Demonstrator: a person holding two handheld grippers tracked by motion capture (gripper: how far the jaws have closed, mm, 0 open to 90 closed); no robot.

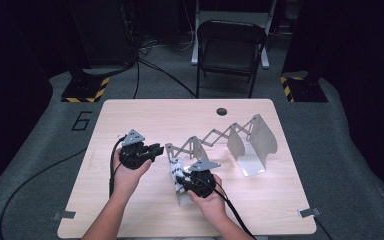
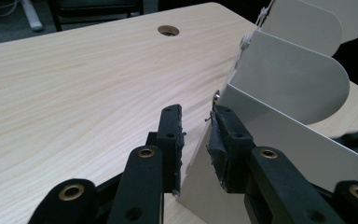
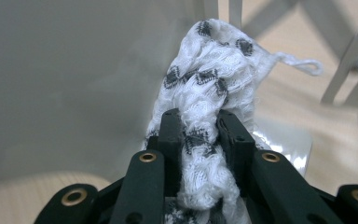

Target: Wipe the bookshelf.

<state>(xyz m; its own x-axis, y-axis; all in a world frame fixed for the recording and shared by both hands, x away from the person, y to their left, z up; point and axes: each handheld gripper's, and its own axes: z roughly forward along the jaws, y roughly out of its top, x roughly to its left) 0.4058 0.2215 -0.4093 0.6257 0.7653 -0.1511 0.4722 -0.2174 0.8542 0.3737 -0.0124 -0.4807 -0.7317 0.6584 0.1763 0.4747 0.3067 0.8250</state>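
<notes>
A grey metal expanding rack (image 1: 252, 135) with a scissor linkage stands on the wooden table (image 1: 145, 112). Its near panel (image 2: 289, 84) rises just right of my left gripper (image 2: 198, 116), whose jaws stand apart with the panel's edge by the right one, not pinched. From above, the left gripper (image 1: 156, 148) points right at the rack's near end. My right gripper (image 3: 199, 119) is shut on a white cloth with black marks (image 3: 209, 70), bunched against the rack's panel (image 3: 74, 70). From above, the right gripper (image 1: 184, 179) holds the cloth (image 1: 175, 170) at the near panel.
A round cable hole (image 1: 222, 111) sits at the table's far edge. A folding chair (image 1: 230, 42) stands behind the table. Cables trail from both grippers toward the table's near edge. Bare tabletop lies to the left and at the front right.
</notes>
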